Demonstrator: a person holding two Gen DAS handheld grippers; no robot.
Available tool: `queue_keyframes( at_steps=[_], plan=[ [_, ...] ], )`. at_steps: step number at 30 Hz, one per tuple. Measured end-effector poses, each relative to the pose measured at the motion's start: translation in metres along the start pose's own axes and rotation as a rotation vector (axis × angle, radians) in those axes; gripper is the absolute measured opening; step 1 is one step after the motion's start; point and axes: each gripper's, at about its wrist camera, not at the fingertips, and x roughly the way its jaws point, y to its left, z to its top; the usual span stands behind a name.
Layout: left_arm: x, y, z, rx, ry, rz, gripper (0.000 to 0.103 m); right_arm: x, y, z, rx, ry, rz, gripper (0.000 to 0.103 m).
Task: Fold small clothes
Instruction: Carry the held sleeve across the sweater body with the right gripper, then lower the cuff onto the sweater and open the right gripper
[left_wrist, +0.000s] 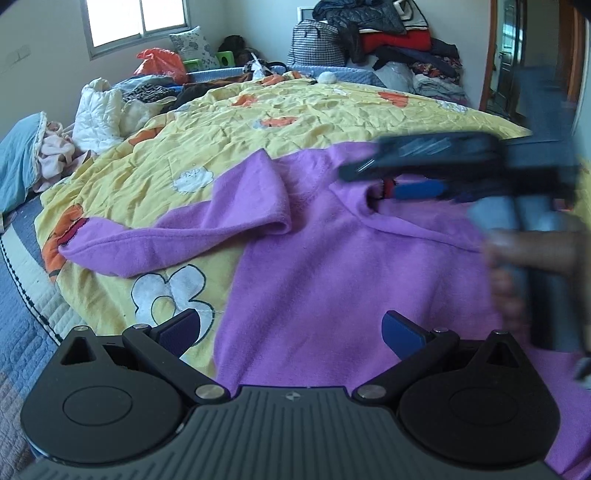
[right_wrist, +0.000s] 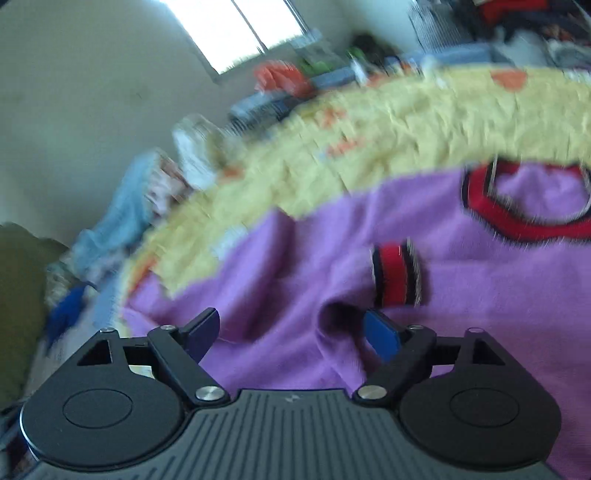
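Observation:
A small purple sweater (left_wrist: 332, 258) lies spread on a yellow quilt (left_wrist: 295, 118). Its left sleeve (left_wrist: 207, 221) is bent and folded back on itself. My left gripper (left_wrist: 291, 332) is open and empty, low over the sweater's lower left part. My right gripper (left_wrist: 417, 181) shows blurred in the left wrist view, over the collar. In the right wrist view the right gripper (right_wrist: 291, 332) is open and empty above the purple sweater (right_wrist: 295, 280), near a red and black cuff (right_wrist: 397, 275) and the red collar (right_wrist: 532, 206).
The quilt (right_wrist: 369, 129) covers a bed. Piled clothes (left_wrist: 391, 40) stand at the far right. A white padded jacket (left_wrist: 98, 114) and a blue pillow (left_wrist: 18, 158) lie at the left. A window (left_wrist: 136, 18) is behind. A blue quilted cover (left_wrist: 22, 295) shows at the left edge.

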Motion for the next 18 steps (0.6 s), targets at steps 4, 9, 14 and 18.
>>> queue_keyframes(
  at_steps=[4,9,14,18],
  plan=[
    [0.004,0.004,-0.003,-0.026,0.026,-0.014,0.103,-0.010,-0.042,0.016,0.222,-0.043,-0.018,0.083],
    [0.000,0.008,-0.005,-0.010,0.019,0.008,0.103,0.022,-0.084,0.015,0.450,0.025,-0.023,0.032],
    [0.002,0.018,-0.003,-0.043,0.025,0.010,0.103,0.022,-0.071,0.011,0.374,0.003,-0.026,0.000],
    [0.004,0.023,-0.005,-0.058,0.033,0.007,0.103,0.014,-0.038,0.022,0.319,-0.022,0.044,0.000]
  ],
)
